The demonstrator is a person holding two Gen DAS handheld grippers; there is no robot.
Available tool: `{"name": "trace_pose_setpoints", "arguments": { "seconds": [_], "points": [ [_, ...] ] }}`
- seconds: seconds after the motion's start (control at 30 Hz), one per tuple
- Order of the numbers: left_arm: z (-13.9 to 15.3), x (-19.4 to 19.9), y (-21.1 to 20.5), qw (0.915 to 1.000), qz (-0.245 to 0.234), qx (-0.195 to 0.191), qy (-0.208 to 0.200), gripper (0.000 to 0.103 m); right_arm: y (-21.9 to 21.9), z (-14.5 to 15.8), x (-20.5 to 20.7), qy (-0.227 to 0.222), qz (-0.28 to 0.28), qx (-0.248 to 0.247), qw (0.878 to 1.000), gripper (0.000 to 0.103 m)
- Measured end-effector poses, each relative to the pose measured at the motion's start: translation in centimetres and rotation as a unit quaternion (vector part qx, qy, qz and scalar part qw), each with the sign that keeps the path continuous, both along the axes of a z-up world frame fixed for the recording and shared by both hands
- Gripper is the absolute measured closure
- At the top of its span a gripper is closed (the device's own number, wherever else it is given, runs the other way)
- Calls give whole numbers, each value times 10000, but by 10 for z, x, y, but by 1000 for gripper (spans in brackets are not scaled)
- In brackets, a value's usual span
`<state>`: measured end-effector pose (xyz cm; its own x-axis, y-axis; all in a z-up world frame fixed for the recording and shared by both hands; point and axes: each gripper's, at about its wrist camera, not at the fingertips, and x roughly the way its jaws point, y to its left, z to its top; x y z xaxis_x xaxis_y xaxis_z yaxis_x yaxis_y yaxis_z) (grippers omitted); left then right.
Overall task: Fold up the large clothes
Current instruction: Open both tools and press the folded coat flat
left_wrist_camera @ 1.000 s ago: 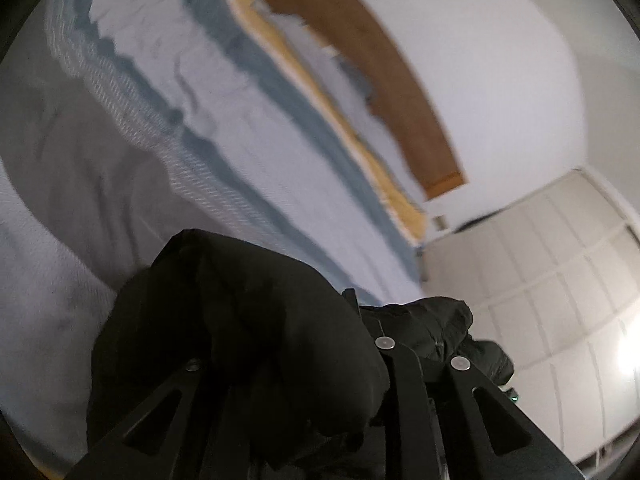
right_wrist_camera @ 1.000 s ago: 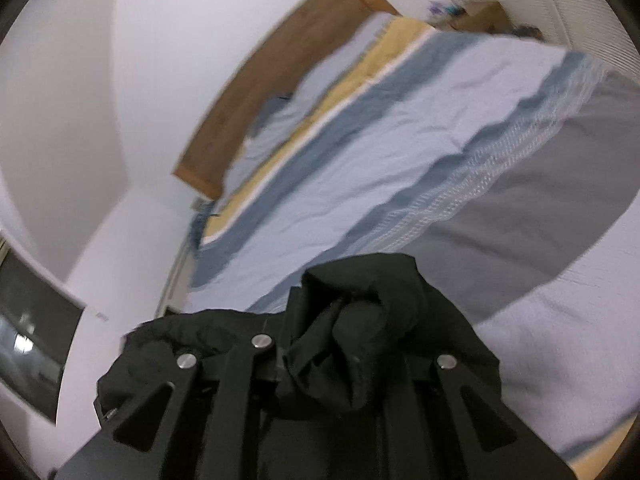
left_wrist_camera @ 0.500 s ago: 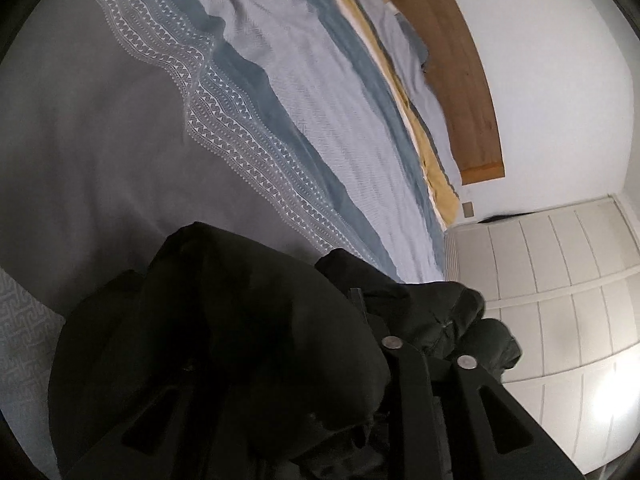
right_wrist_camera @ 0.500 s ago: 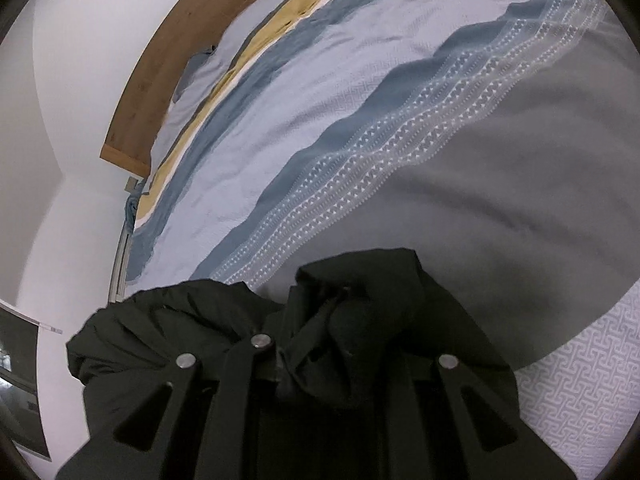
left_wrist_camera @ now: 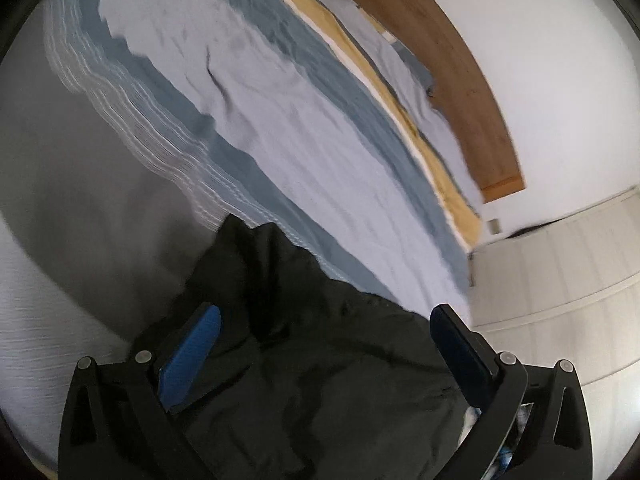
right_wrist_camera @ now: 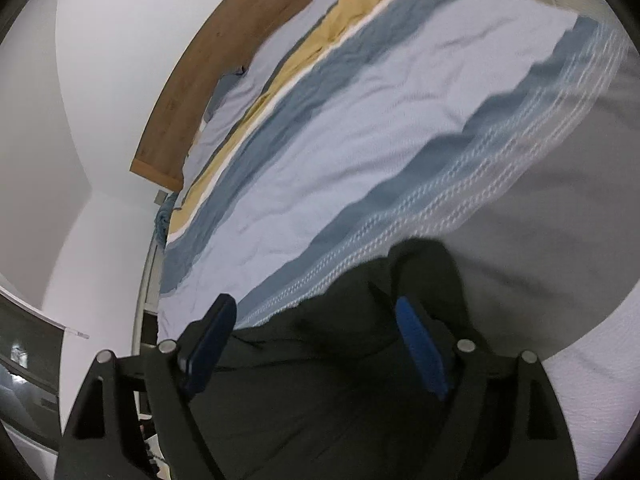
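A large black garment lies on the near part of the bed and fills the bottom of both views. My left gripper is open, its blue-padded fingers spread wide with the black cloth lying between and under them. My right gripper is open too, its blue pads apart over the same cloth. Neither holds the garment.
The bed cover has grey, blue, pale lilac and yellow bands. A wooden headboard stands against the white wall at the far end. White wardrobe doors are at the right in the left wrist view.
Both grippers were shut on bunches of the black garment; now both have opened and let it go. The cloth has dropped flat between the fingers. Both views are blurred by motion.
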<state>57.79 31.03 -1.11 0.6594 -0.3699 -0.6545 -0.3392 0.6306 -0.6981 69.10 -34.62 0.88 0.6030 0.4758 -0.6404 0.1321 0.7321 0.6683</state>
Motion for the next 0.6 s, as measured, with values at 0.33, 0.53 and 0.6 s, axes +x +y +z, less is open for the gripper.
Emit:
{"name": "trace_pose_setpoints", "arguments": {
  "seconds": [0.33, 0.53, 0.6],
  "points": [
    [8, -16, -97, 9898, -1052, 860, 420, 1, 80, 36, -35, -181, 1105, -971, 9890, 21],
    [7, -5, -158, 9753, -1289, 1784, 173, 2, 158, 24, -44, -250, 1792, -1692, 9688, 21],
    [11, 0, -172, 9699, -1290, 2063, 9, 2, 173, 22, -43, -352, 1885, -1804, 9647, 21]
  ]
}}
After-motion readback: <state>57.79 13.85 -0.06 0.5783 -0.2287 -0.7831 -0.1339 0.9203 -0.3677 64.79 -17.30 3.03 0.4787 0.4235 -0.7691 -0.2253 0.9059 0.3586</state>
